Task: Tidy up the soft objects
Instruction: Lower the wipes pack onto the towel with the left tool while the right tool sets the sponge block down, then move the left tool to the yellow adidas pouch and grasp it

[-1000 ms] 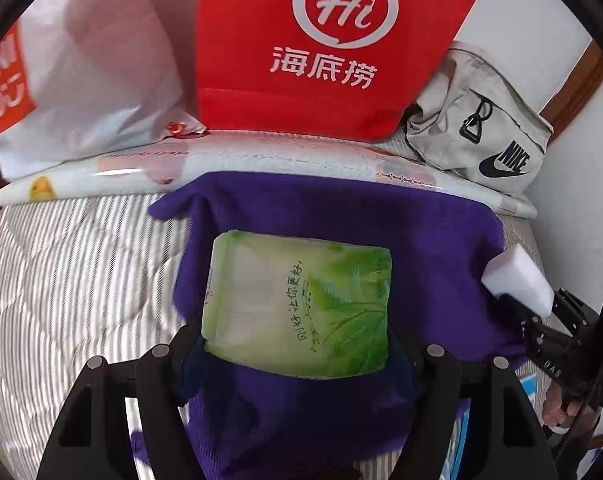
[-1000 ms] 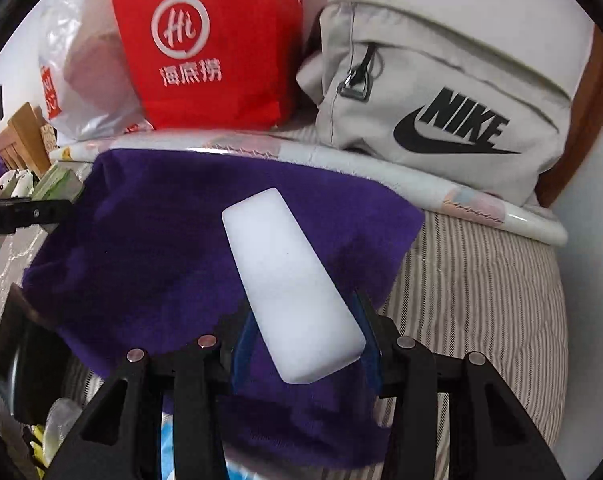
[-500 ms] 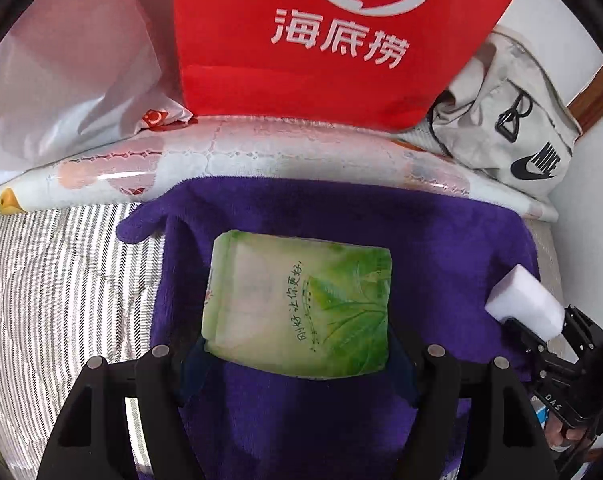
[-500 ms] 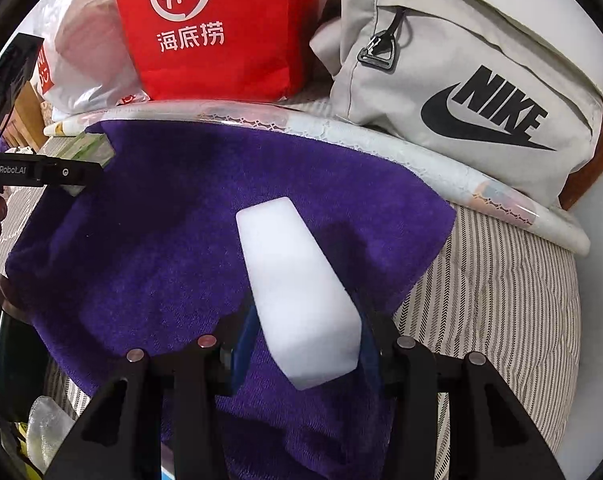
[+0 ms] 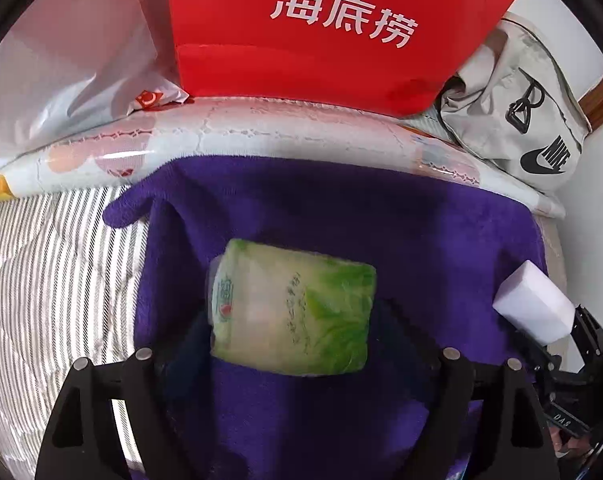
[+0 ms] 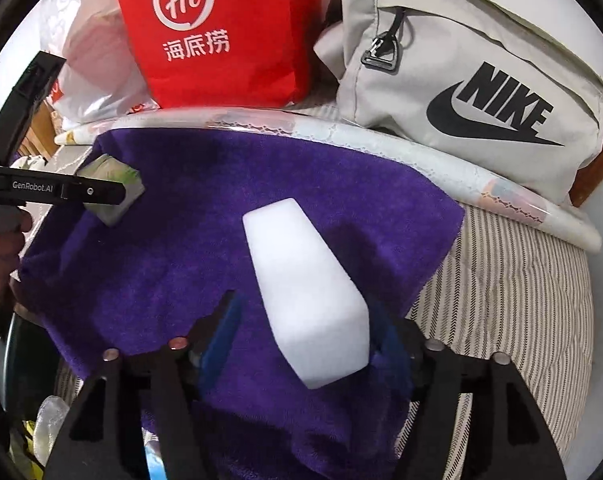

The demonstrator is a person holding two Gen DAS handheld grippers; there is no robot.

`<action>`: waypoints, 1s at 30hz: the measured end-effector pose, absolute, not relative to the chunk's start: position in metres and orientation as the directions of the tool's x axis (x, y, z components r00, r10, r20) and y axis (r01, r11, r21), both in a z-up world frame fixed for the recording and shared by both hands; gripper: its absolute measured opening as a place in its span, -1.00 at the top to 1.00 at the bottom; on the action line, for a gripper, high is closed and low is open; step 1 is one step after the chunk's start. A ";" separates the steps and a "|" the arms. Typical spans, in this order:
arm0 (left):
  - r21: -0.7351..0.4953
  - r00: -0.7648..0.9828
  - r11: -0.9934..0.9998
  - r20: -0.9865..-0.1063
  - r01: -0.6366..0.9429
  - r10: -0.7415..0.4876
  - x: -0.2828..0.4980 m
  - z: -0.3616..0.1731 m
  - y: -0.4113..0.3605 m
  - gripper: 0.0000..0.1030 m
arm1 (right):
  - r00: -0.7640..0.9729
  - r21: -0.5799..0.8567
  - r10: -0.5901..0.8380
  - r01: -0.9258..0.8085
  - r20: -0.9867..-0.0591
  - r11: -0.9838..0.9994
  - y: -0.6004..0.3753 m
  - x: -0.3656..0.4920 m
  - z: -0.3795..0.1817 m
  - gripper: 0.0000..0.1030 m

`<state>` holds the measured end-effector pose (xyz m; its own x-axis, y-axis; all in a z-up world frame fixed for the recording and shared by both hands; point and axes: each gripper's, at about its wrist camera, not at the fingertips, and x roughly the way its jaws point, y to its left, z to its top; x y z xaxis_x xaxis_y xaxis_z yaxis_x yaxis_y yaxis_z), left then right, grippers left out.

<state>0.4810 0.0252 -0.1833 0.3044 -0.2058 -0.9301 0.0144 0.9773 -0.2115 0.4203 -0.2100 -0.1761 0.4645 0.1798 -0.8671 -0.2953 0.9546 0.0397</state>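
A purple towel (image 5: 341, 220) lies spread on the striped bed; it also shows in the right wrist view (image 6: 181, 248). My left gripper (image 5: 293, 340) is open, with the green tissue pack (image 5: 293, 308) lying loose on the towel between its fingers; a gap shows on each side. The pack also shows in the right wrist view (image 6: 113, 188). My right gripper (image 6: 305, 336) is open around a white sponge block (image 6: 305, 288), which lies on the towel's right part with a gap at the left finger. The sponge also shows in the left wrist view (image 5: 533, 304).
A red paper bag (image 5: 341, 40), a white plastic bag (image 5: 61, 72) and a grey Nike bag (image 6: 481, 92) stand at the back behind a rolled patterned mat (image 5: 261, 136). The striped quilt (image 6: 521, 280) surrounds the towel. A wall is on the right.
Both grippers moved forward and down over the towel, then their jaws widened. The tissue pack and the sponge were let go and now rest on the towel.
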 end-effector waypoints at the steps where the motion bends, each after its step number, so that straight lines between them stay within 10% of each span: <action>1: -0.216 0.305 0.976 -0.929 0.014 -0.210 0.480 -0.183 0.025 -0.63 | 0.465 0.040 0.181 -0.296 -0.866 0.954 -0.210 0.420 -0.176 -0.38; 9: -0.212 0.320 0.977 -0.924 0.025 -0.208 0.464 -0.168 0.026 -0.63 | 0.526 -0.009 0.133 -0.258 -0.840 0.966 -0.212 0.409 -0.161 -0.75; 30: -0.299 0.461 0.954 -0.844 0.022 -0.275 0.334 -0.077 0.047 -0.63 | 0.623 0.092 0.219 -0.229 -0.751 0.969 -0.217 0.290 -0.073 -0.76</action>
<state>0.3337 0.0471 -0.0770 0.4612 -0.2752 -0.8435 0.0221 0.9540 -0.2991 0.2903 -0.2166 -0.0734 0.6234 0.2191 -0.7505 -0.2292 0.9690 0.0924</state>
